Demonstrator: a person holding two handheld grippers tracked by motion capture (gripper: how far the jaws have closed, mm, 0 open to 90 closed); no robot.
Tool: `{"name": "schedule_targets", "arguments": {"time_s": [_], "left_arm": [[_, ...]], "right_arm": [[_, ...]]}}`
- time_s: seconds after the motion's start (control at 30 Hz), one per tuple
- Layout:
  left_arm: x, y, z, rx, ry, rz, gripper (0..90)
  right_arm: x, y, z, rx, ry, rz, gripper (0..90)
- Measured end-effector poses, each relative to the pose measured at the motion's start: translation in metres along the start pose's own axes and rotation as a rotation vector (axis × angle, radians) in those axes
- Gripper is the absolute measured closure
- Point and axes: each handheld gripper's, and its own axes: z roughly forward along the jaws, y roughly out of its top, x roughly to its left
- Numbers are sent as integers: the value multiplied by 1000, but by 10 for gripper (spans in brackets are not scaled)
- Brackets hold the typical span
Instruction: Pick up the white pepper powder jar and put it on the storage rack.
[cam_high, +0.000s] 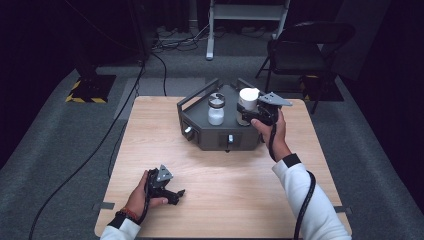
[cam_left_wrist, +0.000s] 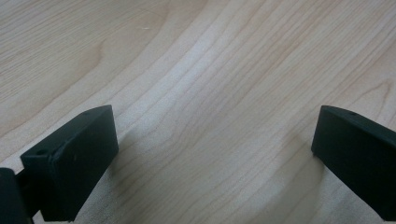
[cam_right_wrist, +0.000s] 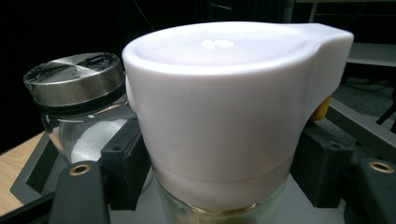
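Note:
A glass jar with a white flip-top lid (cam_high: 247, 100) stands at the right of a dark hexagonal tray (cam_high: 210, 139) at the table's far side. My right gripper (cam_high: 245, 116) reaches in from the right and is shut on the jar's glass body. In the right gripper view the white-lidded jar (cam_right_wrist: 219, 116) is very close, with black pads (cam_right_wrist: 125, 168) against its sides. A second glass jar with a metal lid (cam_high: 216, 109) holds white grains and stands to its left (cam_right_wrist: 74, 84). My left gripper (cam_high: 175, 194) rests on the table at the near left, open, with bare wood between its jaws (cam_left_wrist: 215, 154).
The wooden table (cam_high: 225, 200) has free room in front of the tray. Rails rise along the tray's back edges (cam_high: 197, 95). A dark folding chair (cam_high: 305, 50) and a white stand leg (cam_high: 211, 30) sit on the floor beyond the table. Cables run along the floor at left.

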Motion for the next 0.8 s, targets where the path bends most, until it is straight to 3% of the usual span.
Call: {"name": "schedule_targets", "arguments": {"time_s": [0.2,0.43,0.8], "left_arm": [[0,0,0,0,0,0,0],[0,0,0,0,0,-1,0],[0,0,0,0,0,0,0]], "right_arm": [[-4,4,1,48,22,-37,217],[-6,7,-11,64,-12,-71,34],[-8,20,-31,117,-11,-150,24]]}}
